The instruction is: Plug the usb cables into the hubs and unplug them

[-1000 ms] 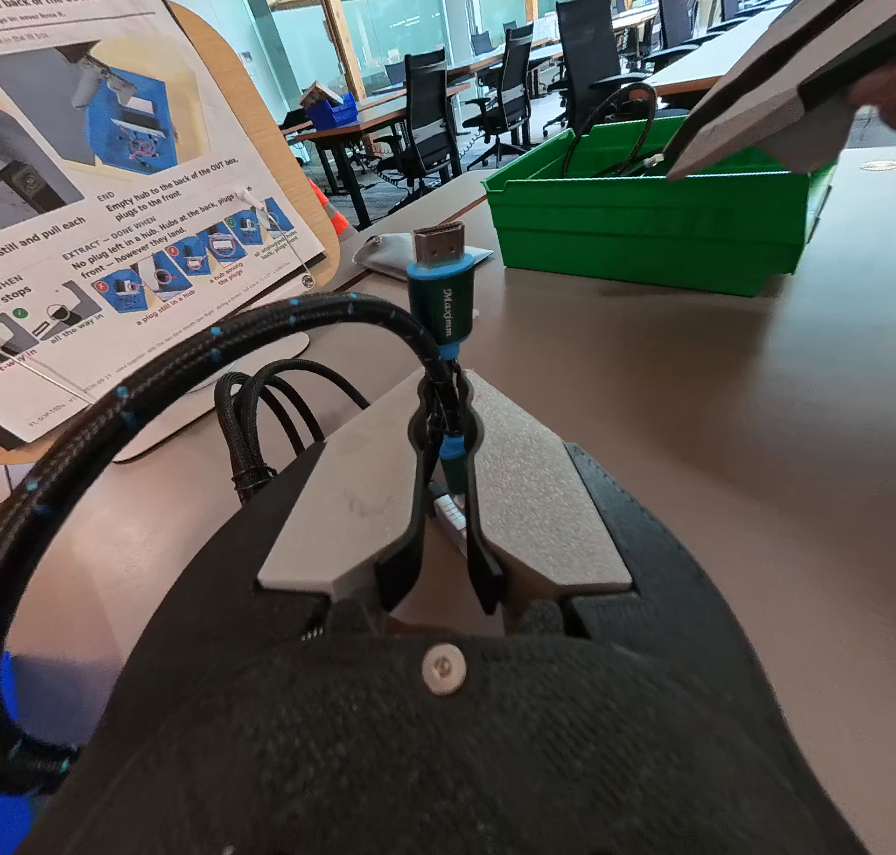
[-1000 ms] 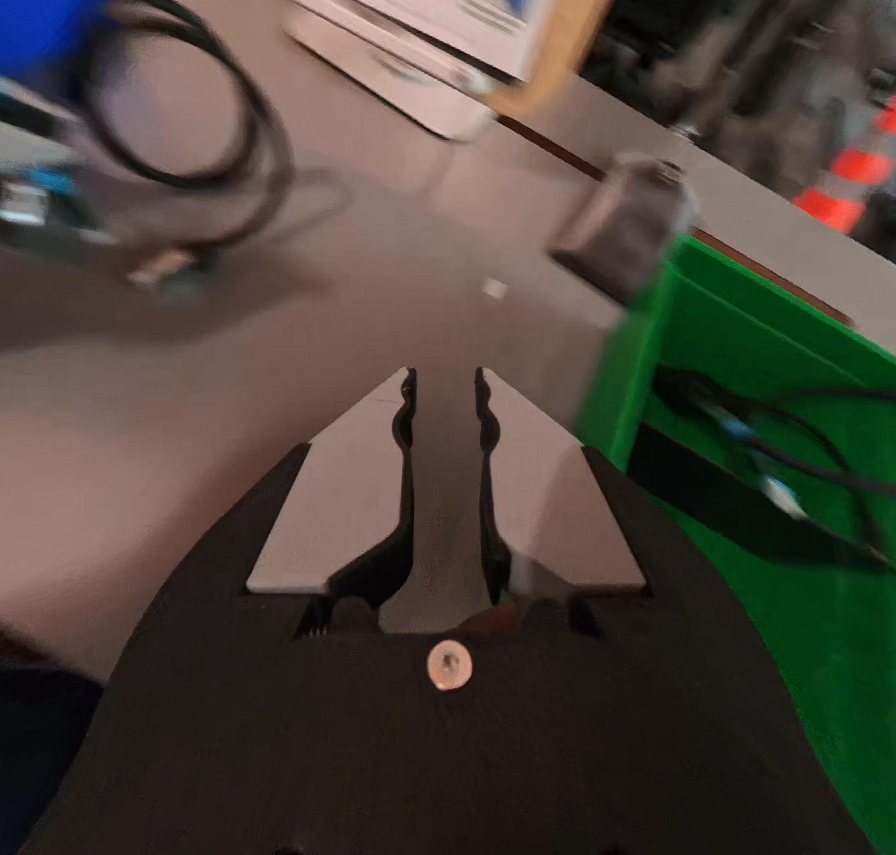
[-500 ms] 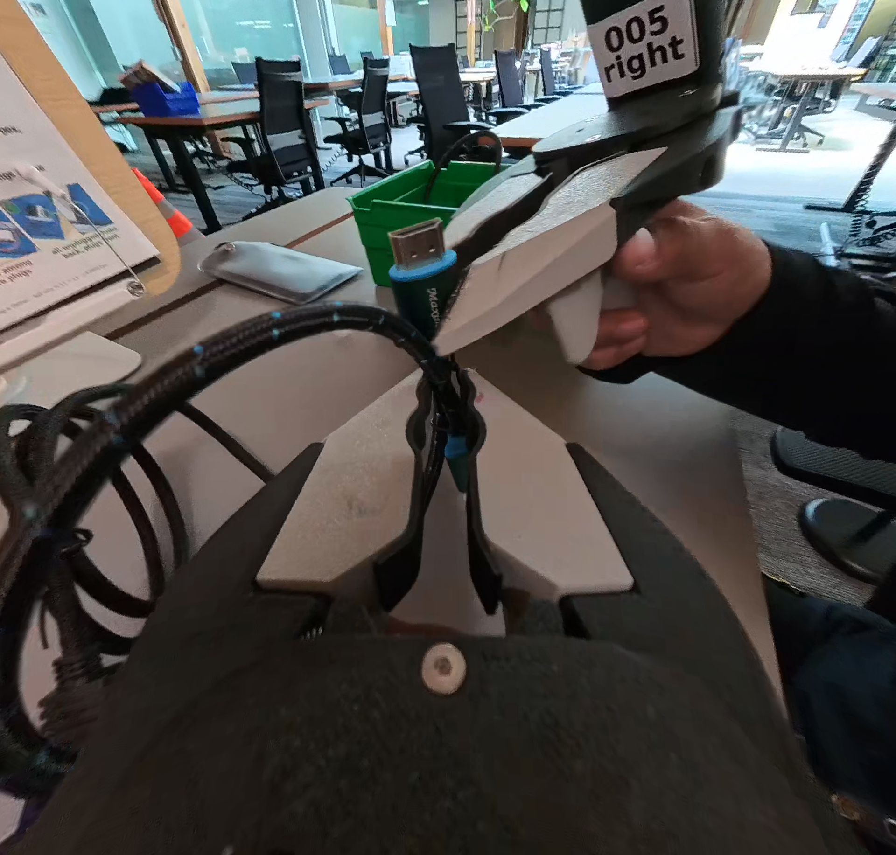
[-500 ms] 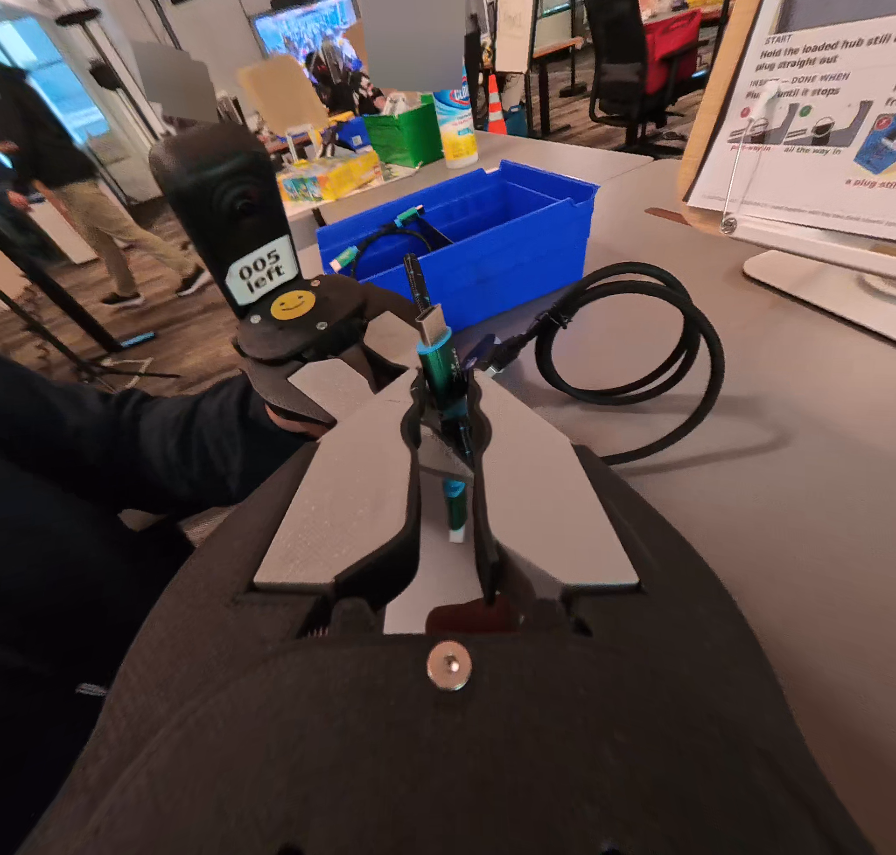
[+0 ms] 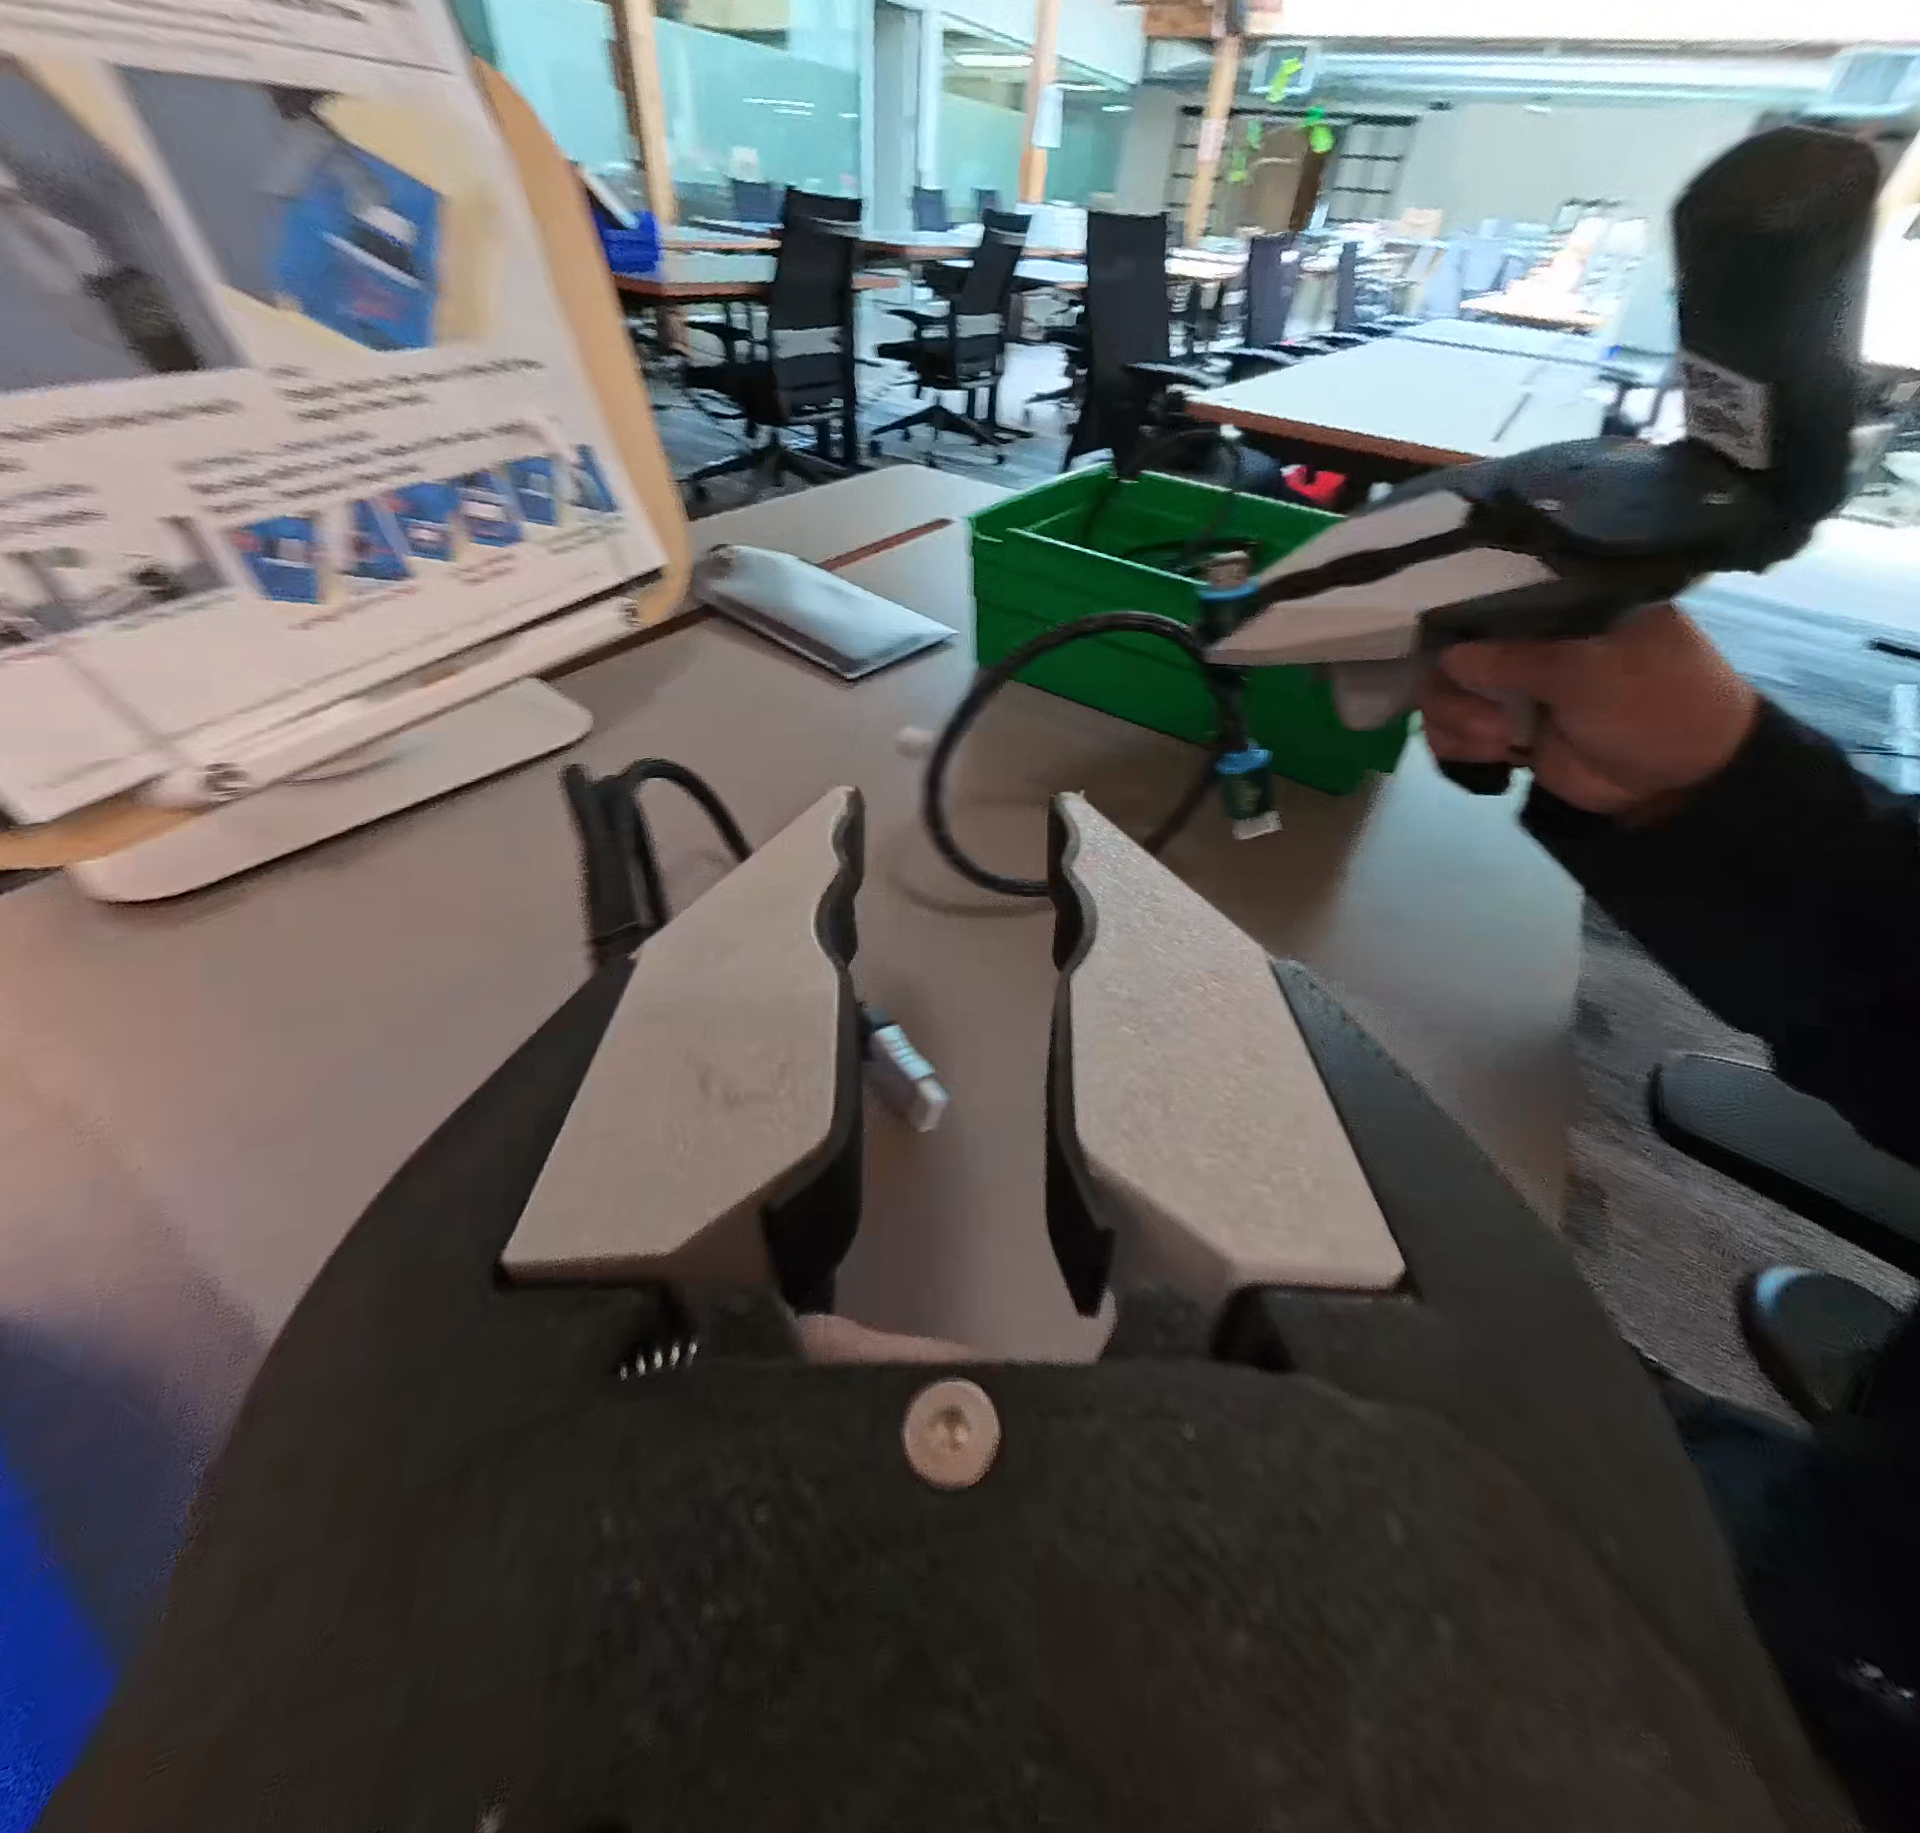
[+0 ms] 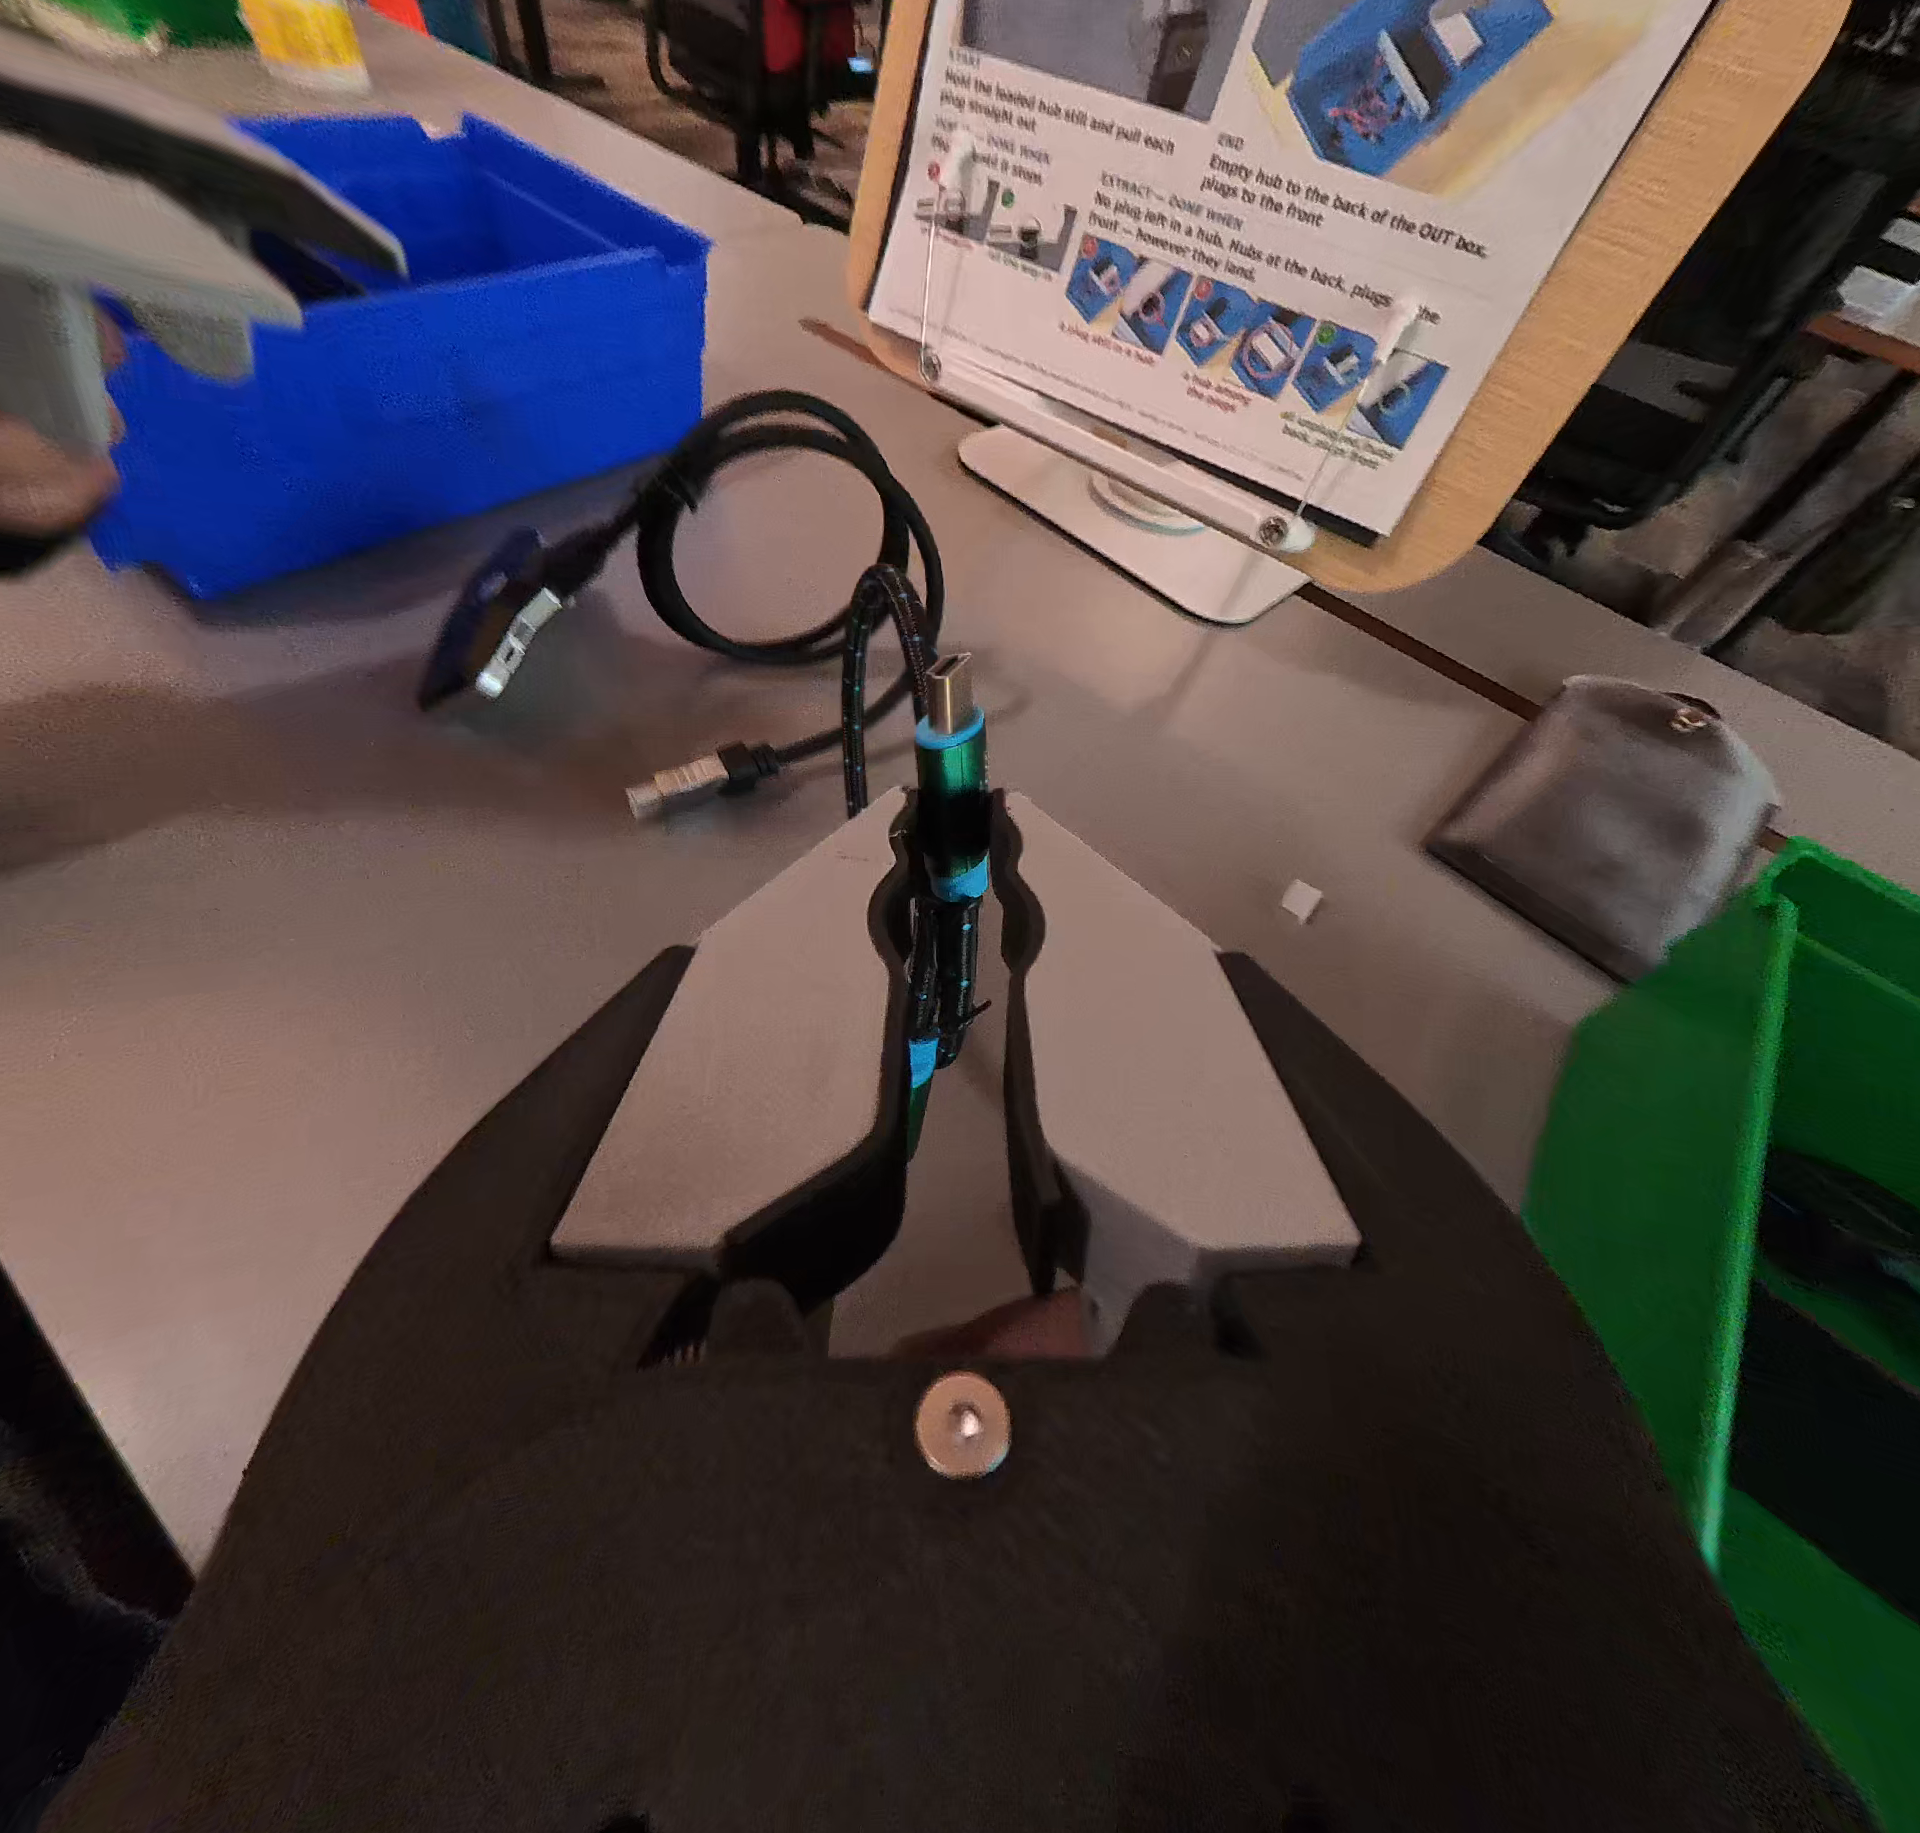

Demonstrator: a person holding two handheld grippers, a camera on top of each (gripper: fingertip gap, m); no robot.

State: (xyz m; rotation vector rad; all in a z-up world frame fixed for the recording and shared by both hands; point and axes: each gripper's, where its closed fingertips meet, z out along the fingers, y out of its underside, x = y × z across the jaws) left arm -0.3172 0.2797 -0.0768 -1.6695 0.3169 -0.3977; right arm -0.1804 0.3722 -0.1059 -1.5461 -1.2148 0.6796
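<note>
Between the right gripper (image 6: 951, 817) fingers — green-and-teal cable plug (image 6: 951, 755), tip protruding.

We see matt grey, finely grained plastic fingers on the left hand-held gripper (image 5: 954, 848), set in a rough black body with a bright metal screw. The right hand-held gripper (image 6: 951, 817) has the same finish and pinches a braided cable (image 6: 883, 640), a black cloth weave flecked with blue, ending in a glossy teal plug (image 6: 951, 755) with a shiny metal tip. The counter (image 6: 312, 952) is smooth, matt grey. The blue bin (image 6: 436, 370) and green bin (image 5: 1101, 620) look like smooth, faintly glossy plastic. A paper sheet (image 6: 1195, 225) lies on a pale wooden board (image 6: 1662, 256).
</note>
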